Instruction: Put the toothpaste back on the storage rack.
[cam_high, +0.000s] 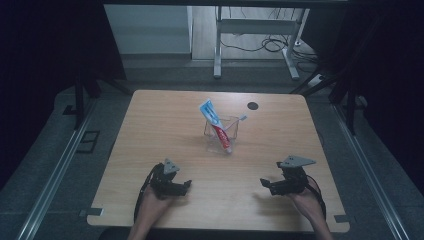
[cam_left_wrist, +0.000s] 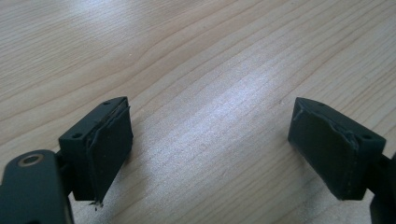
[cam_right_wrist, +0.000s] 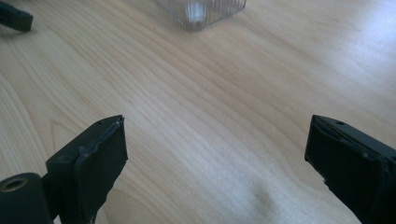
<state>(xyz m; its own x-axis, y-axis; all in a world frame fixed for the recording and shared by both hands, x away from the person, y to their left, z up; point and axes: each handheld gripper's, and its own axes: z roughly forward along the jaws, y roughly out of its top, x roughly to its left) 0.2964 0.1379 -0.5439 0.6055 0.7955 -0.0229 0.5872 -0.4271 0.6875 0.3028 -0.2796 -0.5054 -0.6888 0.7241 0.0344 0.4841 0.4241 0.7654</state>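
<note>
A clear square cup (cam_high: 221, 134) stands near the middle of the wooden table (cam_high: 150, 125). Inside it leans a toothpaste tube (cam_high: 216, 125) with a blue-and-white top and a red lower part, beside a white toothbrush (cam_high: 242, 118) whose end sticks out at the right rim. My left gripper (cam_high: 186, 185) rests low at the front left, open, with only bare wood between its pads (cam_left_wrist: 109, 144). At the front right my right gripper (cam_high: 265, 183) is open too, its jaws wide apart over bare wood. The cup's base (cam_right_wrist: 201, 10) lies far ahead in the right gripper view.
A small black round mark (cam_high: 253, 105) lies on the table behind the cup. Beyond the far edge stand a white desk frame (cam_high: 255, 37) and cables on the floor. A metal rail (cam_high: 55, 170) runs along the floor at each side of the table.
</note>
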